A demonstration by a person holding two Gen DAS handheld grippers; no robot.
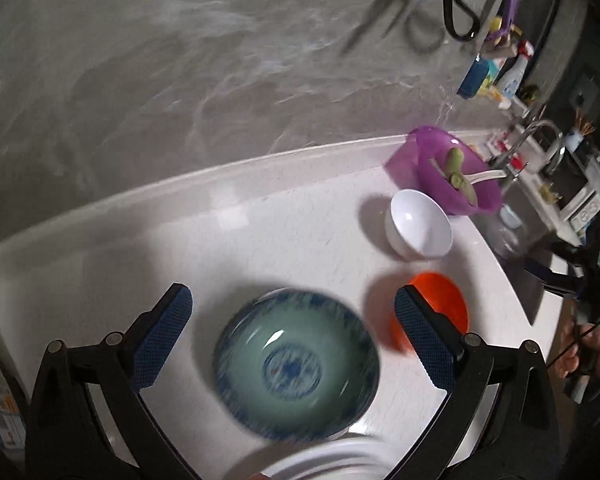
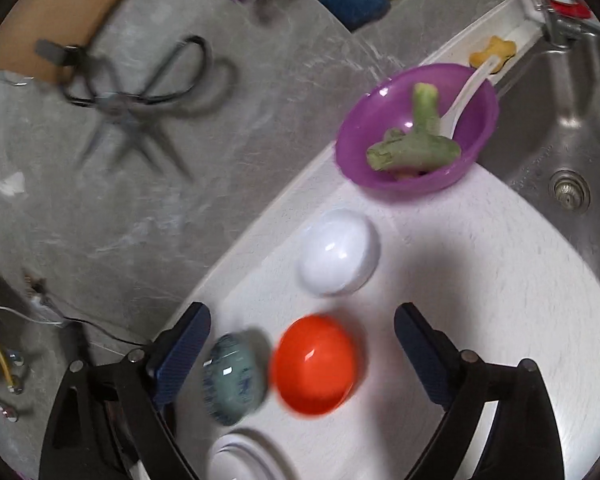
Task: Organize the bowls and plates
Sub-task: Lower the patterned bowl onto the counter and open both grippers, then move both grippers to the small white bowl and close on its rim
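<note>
We hold both tools above a white counter that meets a grey marbled wall. The left tool stands wide, nothing between its blue pads; below the gap sits the blue-patterned bowl, upright on the counter and blurred. Just right of it, partly behind the tool's right finger, is the orange bowl, and beyond that the white bowl, then the purple bowl holding green vegetable pieces and a white spoon. At the bottom edge we see the rim of a white plate, just beside the blue-patterned bowl. Far right, a hand grips the other tool's handle.

From the right wrist, the right tool also stands wide and holds nothing. Between its fingers in the picture lie the orange bowl and the blue-patterned bowl, close together, the latter near the left pad; we cannot tell whether it touches. The white bowl sits farther on, apart from both, and the purple bowl with vegetable pieces and spoon stands by the steel sink. The white plate shows at the bottom edge. Scissors hang on the wall.
</note>
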